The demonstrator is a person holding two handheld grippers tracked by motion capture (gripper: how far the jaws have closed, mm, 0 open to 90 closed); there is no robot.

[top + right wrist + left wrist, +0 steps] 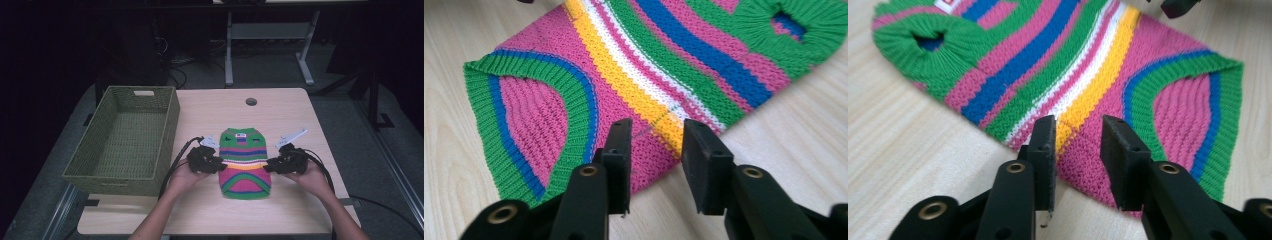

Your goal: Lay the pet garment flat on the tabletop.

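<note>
On the worktop (300,105), near its middle, I have the striped knitted sweater (244,162) lying flat, its collar toward the far edge and its green hem toward the near edge. It appears small, with one sleeve opening visible at each side in the gripper views.

Left gripper (212,161): positioned at the sweater's left edge, about mid-length. In the left gripper view its fingers (1044,150) stand apart, straddling the edge of the knit at the yellow stripe without pressing on it. No fabric is clamped.

Right gripper (278,164): positioned at the sweater's right edge, opposite the left one. In the right gripper view its fingers (619,155) also stand apart over the yellow and white stripes at the fabric edge. No fabric is clamped.

Green woven basket (125,140): sits at the left of the worktop, just beside the left gripper, with nothing inside it as far as I can see.

Progress, as I judge it: the sweater is spread out and smooth, and both grippers are aligned symmetrically on its side edges. No fold is visible yet; the garment lies in a single flat layer. Still outstanding, in my estimate: closing on both edges, folding the sweater, and probably transferring it to the basket. The work looks to be at an early stage.
</note>
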